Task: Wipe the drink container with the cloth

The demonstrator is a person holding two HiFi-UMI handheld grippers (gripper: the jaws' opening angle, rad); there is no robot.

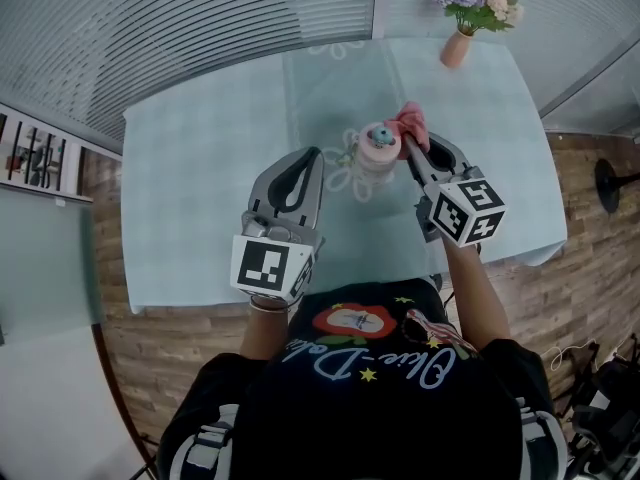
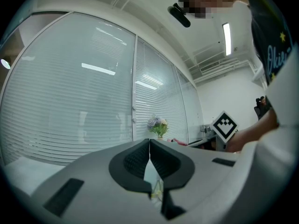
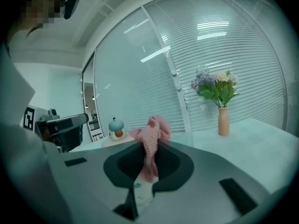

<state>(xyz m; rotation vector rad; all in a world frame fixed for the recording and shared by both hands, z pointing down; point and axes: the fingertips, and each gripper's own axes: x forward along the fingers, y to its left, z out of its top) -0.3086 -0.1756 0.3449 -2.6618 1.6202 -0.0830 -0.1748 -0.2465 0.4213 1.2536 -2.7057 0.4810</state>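
Pink cloth (image 3: 152, 146) sat clamped in R gripper (image 1: 407, 142), drink container (image 1: 377, 154) just left of it, label (image 3: 136, 185) illegible; L gripper (image 1: 318, 152) closed, empty.

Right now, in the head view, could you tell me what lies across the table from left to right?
Left gripper → drink container → pink cloth → vase of flowers.
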